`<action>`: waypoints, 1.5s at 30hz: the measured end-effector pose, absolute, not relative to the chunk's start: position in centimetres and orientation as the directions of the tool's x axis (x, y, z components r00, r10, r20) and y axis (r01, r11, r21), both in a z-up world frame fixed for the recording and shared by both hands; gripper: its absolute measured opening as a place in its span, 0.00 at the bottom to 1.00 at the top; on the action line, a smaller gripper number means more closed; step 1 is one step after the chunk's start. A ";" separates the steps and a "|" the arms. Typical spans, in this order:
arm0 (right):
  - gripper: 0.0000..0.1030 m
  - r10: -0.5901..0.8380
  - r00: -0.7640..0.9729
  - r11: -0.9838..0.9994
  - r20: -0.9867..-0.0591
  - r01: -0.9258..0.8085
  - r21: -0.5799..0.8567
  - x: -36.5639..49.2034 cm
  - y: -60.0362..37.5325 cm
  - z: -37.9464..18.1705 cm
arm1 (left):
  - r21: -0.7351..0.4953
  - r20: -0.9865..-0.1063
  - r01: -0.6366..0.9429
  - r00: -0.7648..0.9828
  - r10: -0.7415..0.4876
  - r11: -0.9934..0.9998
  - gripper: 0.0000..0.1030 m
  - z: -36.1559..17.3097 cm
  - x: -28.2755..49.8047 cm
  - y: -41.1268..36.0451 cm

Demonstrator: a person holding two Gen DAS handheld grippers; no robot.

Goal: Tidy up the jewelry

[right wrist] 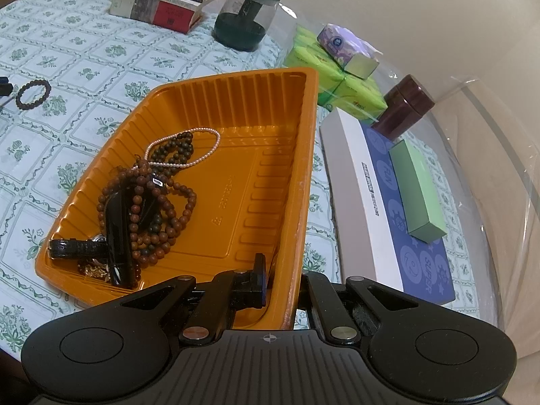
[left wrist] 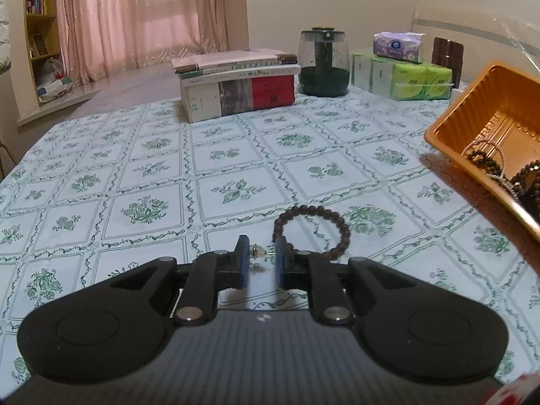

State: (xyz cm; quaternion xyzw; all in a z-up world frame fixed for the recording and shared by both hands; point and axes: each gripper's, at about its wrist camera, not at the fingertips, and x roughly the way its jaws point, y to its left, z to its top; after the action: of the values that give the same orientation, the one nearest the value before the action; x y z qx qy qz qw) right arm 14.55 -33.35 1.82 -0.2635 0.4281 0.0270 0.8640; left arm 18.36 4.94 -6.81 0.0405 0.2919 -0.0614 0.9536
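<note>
the left gripper (left wrist: pixel 262 253) pinches a small stud earring (left wrist: pixel 257 250) crosswise between its blue pads, just above the flowered tablecloth (left wrist: pixel 135 175). a dark bead bracelet (left wrist: pixel 312 231) lies on the cloth just beyond it. to the right, the right gripper (right wrist: pixel 281 278) clamps the near wall of an orange tray (right wrist: pixel 236 108), held tilted, holding bead strands (right wrist: pixel 152 202), a pearl chain (right wrist: pixel 189 148) and a black watch (right wrist: pixel 116 222).

The left wrist view sits low over the worktop (left wrist: pixel 236 155), looking along its jaws toward the stacked books (left wrist: pixel 236 84) at 12 o'clock. The right wrist view tilts down steeper — close over the orange tray (right wrist: pixel 236 108). Both share that tray (left wrist: pixel 472 108), the books (right wrist: pixel 162 0) and a beaded bracelet (left wrist: pixel 312 233) — at 9 o'clock (right wrist: pixel 33 93) for the right.
</note>
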 end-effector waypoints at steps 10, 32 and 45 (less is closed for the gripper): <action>0.04 -0.168 0.640 0.864 -0.749 -0.270 -0.425 14.1 -33.4 2.1 | 0.016 -0.532 0.247 0.823 -0.201 0.969 0.14 -4.4 16.2 1.1; 0.04 -0.149 0.649 0.873 -0.746 -0.267 -0.407 13.8 -33.5 2.3 | -0.037 -0.456 0.637 0.675 -0.580 0.770 0.14 -0.7 12.9 -15.7; 0.04 -0.143 0.648 0.880 -0.749 -0.263 -0.396 13.9 -33.6 2.2 | -0.025 -0.466 0.677 0.643 -0.607 0.736 0.14 -0.8 13.5 -17.6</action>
State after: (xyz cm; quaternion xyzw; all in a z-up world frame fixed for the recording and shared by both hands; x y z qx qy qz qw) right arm 13.87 -33.64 2.21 -0.2427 0.4184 0.0345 0.8746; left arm 13.54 -17.61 -0.82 0.0758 0.2282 -0.3553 0.9033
